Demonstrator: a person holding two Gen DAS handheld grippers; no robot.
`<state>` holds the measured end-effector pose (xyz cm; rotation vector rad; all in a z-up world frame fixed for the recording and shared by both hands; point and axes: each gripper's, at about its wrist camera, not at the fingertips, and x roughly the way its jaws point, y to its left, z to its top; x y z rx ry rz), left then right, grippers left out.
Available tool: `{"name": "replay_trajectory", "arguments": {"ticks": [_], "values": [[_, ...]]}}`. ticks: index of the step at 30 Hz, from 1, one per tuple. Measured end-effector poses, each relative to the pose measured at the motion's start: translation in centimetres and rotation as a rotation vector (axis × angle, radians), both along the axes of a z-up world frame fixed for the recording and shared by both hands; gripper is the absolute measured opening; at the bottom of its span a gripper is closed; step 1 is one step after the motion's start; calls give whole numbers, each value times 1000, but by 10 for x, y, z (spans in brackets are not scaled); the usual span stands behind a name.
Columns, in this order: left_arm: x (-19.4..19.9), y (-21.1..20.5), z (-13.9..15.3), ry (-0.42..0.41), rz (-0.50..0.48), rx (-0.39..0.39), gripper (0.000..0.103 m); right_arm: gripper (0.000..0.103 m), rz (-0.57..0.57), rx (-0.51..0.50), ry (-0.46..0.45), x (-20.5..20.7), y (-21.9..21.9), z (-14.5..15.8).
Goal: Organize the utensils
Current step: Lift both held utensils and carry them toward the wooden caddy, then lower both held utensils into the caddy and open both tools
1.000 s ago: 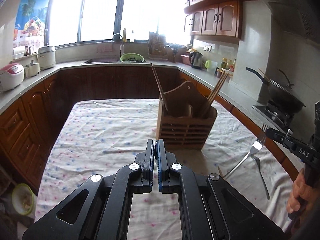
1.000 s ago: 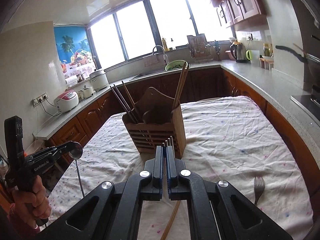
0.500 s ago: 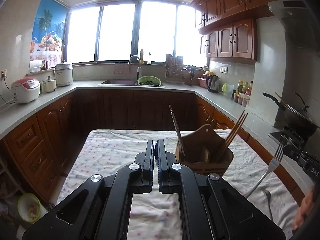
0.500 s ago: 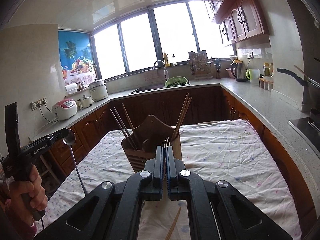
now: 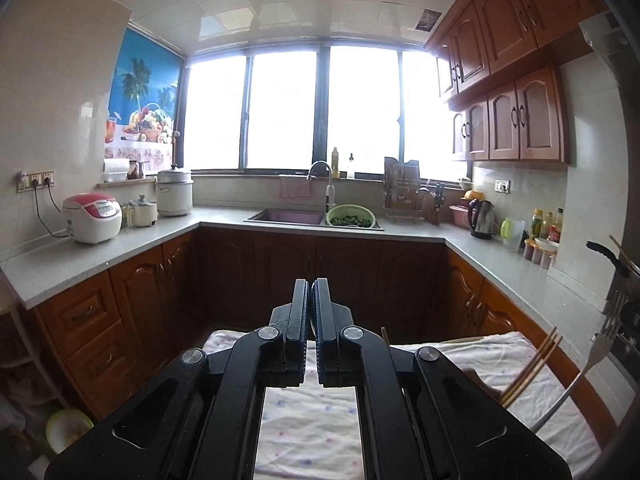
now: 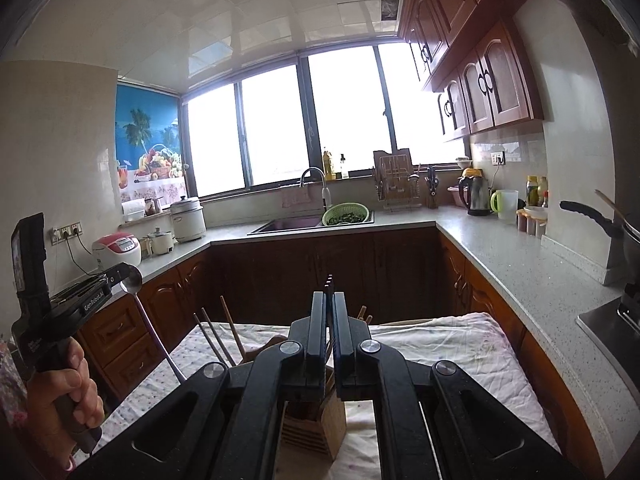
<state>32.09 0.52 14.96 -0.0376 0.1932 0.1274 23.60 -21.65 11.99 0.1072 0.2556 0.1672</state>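
Leftmost in the right wrist view, a hand [image 6: 60, 396] grips the handle of the left gripper [image 6: 120, 276], whose jaws are closed on a metal spoon [image 6: 132, 280]: the bowl sits at the fingertips and the handle hangs down toward the floral tablecloth [image 6: 460, 344]. Next along, the wooden utensil holder [image 6: 316, 428] stands on the cloth, mostly hidden behind the right gripper [image 6: 329, 300], with dark and wooden chopsticks [image 6: 230, 328] leaning out of its left side. That gripper's jaws are clamped on a fork [image 6: 329, 282], its tines poking up past the fingertips. From the left wrist view, the same fork [image 5: 600, 344] rises at the far right edge, tines up, beside a pair of wooden chopsticks [image 5: 532, 364] slanting over the cloth.
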Motion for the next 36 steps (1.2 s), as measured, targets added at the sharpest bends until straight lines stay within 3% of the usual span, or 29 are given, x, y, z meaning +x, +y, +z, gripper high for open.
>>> {"name": "replay_trajectory", "arguments": {"ticks": [8, 15, 25, 30, 36], "values": [[28, -32, -26, -22, 63, 121, 2, 2, -8, -48, 16, 41, 11, -11], [38, -38, -58, 26, 51, 120, 2, 2, -7, -126, 55, 56, 33, -43], [39, -43, -91, 66, -3, 97, 2, 2, 10, -132, 136, 67, 40, -76], [38, -48, -94, 80, -127, 93, 3, 2, 30, -124, 173, 70, 43, -88], [34, -51, -100, 99, -189, 103, 4, 2, 38, -107, 184, 68, 42, -92]]}}
